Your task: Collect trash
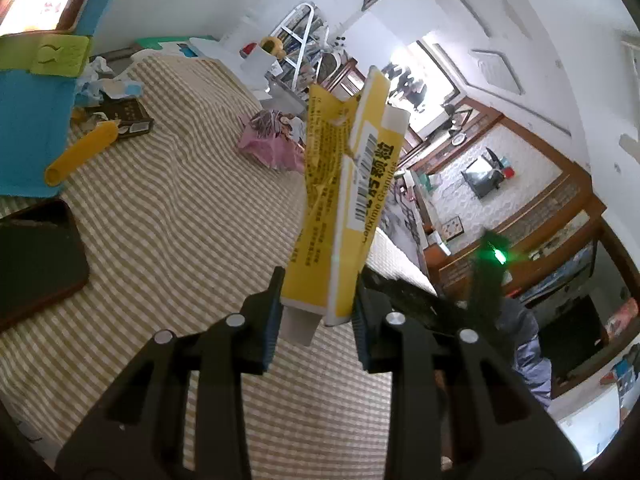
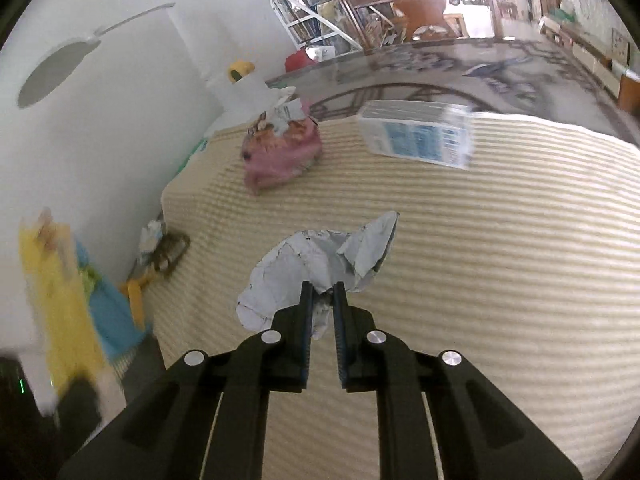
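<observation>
Left gripper [image 1: 316, 300] fingers clamp the torn yellow box [image 1: 340, 208], right gripper [image 2: 322, 300] fingers pinch only a fold of the crumpled paper [image 2: 316, 264], which may slip or tear free above the striped desk [image 2: 480, 240].

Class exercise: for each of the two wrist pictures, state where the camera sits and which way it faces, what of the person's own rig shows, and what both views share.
Left wrist: sits behind the left gripper, facing along its fingers across the striped tablecloth towards the room; jaws clamp a flattened yellow box.
Right wrist: sits behind the right gripper, facing down over the cloth towards the wall; jaws pinch crumpled white paper.
Shared: the cloth and the pink trash bag.
</observation>
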### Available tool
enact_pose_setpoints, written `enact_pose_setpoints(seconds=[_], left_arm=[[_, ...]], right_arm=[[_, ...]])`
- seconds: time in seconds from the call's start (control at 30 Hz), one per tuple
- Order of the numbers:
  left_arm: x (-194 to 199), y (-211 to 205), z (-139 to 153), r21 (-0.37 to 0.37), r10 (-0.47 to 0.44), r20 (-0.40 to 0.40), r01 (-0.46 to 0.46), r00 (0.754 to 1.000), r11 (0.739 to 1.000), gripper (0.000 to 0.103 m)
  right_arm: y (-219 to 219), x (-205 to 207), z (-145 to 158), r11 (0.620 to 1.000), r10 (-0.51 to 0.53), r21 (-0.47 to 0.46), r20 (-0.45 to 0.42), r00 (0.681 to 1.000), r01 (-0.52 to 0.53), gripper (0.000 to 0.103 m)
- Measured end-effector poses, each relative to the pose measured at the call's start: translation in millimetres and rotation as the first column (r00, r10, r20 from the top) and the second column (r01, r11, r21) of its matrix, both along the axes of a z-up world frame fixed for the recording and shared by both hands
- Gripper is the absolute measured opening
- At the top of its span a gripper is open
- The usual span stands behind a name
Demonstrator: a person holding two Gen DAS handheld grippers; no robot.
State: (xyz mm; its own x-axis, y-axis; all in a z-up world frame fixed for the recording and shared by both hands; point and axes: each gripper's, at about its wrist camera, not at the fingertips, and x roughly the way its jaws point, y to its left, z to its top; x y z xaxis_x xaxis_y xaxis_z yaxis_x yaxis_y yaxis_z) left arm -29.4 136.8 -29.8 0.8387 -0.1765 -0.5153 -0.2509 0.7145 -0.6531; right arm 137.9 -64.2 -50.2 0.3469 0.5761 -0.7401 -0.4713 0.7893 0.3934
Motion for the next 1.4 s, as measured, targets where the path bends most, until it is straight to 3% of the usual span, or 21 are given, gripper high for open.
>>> enact_pose_setpoints(seconds=[0.17,0.37,0.63,0.73,0.83,0.97,1.03,1.17,1.23,1.4], left_arm=[[5,-7,-2,0.037,-0.029,-0.025,0.030,0.999,0.999,0.029],[13,-24,-7,0.082,-0.084,-0.067,0.089,0.994,0.993,0.031],[30,-51,-28,0.070,-0.198,-0.169,0.212,0.966,0.975,0.031],[34,-52,-35,0.060,-0.206,-0.201,0.221,0.958,0.973,0.032],[38,-55,-41,0.061,-0.207,-0.234,0.227,0.950,0.972,0.033],[44,-61,-51,0.039,-0.240,-0.282,0.261,0.929,0.965,0.033],[45,-63,-54,0.037,-0.242,-0.293,0.264,0.925,0.964,0.036],[46,-65,-55,0.082,-0.216,-0.307,0.252,0.927,0.964,0.046],[49,-69,-53,0.109,-0.208,-0.316,0.253,0.926,0.961,0.056],[65,-81,-61,0.194,-0.175,-0.363,0.258,0.915,0.946,0.059]], right_arm=[[-34,-36,3,0.998,-0.005,-0.066,0.049,0.999,0.008,0.010],[-73,-63,1,0.995,-0.046,-0.084,0.040,0.998,0.049,0.010],[-116,-80,-1,0.985,-0.124,-0.112,0.063,0.990,0.130,0.010],[-128,-85,1,0.984,-0.159,-0.077,0.064,0.985,0.164,0.016],[-135,-85,3,0.982,-0.182,-0.043,0.057,0.982,0.184,0.039],[-137,-88,7,0.979,-0.192,-0.047,0.088,0.977,0.197,0.061],[-139,-89,7,0.978,-0.197,-0.045,0.099,0.975,0.202,0.068],[-139,-87,-4,0.979,-0.202,-0.018,0.059,0.978,0.203,0.070],[-137,-85,-11,0.980,-0.197,-0.006,0.024,0.980,0.197,0.070],[-123,-85,-20,0.985,-0.164,0.046,-0.060,0.985,0.167,0.070]])
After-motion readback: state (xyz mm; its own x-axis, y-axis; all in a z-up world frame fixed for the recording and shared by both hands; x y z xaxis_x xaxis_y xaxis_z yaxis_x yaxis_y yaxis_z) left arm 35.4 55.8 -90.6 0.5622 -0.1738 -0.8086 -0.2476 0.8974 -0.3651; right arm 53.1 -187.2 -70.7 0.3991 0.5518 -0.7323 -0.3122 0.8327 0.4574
